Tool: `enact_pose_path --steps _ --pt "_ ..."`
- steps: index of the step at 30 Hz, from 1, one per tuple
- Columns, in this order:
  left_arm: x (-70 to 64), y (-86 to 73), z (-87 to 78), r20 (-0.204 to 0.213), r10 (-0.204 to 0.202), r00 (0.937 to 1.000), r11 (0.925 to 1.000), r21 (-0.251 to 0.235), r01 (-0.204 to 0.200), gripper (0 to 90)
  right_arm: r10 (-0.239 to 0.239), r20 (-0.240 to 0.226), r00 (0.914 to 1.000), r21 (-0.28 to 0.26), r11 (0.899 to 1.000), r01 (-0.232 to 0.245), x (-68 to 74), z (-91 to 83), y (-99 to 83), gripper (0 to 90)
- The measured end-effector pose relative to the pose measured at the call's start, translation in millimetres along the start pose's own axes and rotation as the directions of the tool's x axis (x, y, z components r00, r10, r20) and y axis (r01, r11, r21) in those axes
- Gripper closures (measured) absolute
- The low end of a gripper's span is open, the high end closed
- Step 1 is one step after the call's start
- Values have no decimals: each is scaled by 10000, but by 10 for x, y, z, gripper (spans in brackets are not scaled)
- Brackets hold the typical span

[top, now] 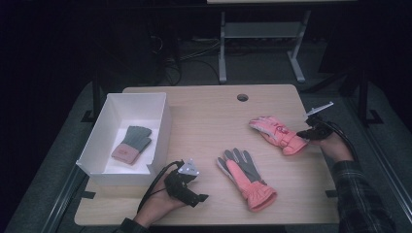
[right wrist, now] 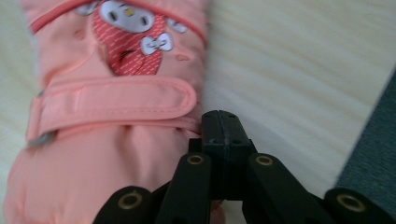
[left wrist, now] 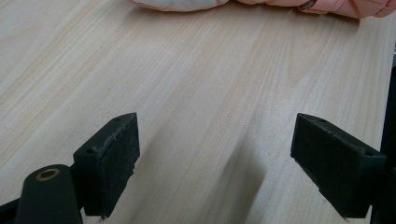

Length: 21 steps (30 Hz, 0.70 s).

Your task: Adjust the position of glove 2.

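Observation:
A pink glove with a cartoon patch (top: 274, 132) (right wrist: 116, 107) lies at the right of the wooden table (top: 204, 121). My right gripper (top: 305, 133) (right wrist: 222, 123) is shut, its closed jaws pressed against the cuff edge just below the strap; no fabric shows between them. A second pink glove with grey fingers (top: 245, 177) lies mid-table, and its edge (left wrist: 327, 5) runs along the top of the left gripper view. My left gripper (top: 200, 197) (left wrist: 215, 149) hovers open over bare wood near the front edge, left of that glove.
A white box (top: 163, 131) stands at the table's left with a grey and pink glove (top: 132, 144) inside. A round cable hole (top: 242, 97) sits near the far edge. A desk frame (top: 262, 34) stands beyond the table.

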<state>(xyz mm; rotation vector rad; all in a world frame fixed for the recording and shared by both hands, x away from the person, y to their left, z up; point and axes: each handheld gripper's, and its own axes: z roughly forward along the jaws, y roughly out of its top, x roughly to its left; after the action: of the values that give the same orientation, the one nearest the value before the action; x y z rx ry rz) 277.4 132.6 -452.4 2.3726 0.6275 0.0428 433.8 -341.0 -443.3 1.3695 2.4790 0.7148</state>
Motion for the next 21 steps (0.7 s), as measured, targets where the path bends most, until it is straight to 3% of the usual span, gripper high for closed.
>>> enact_pose_path --steps 8,11,14,16,21 --pt "-6 3 2 -23 75 10000 9999 109 -75 151 -659 -620 9959 45 9978 663 263 -41 -125 899" --pt "-4 2 0 -28 70 10000 9999 93 -70 151 -5 -75 10000 -50 10000 5 248 -73 -138 836" --pt "-4 3 1 -18 67 10000 9999 95 -67 151 613 -191 9979 -865 9943 -627 235 -183 -87 774" --pt "-1 4 7 -15 56 10000 9999 127 -56 151 722 -415 9965 -1334 9881 -771 299 -248 -2 702" --pt "-4 1 5 -24 56 10000 9999 110 -56 151 629 -852 9944 -1782 9809 -773 458 -247 119 644"
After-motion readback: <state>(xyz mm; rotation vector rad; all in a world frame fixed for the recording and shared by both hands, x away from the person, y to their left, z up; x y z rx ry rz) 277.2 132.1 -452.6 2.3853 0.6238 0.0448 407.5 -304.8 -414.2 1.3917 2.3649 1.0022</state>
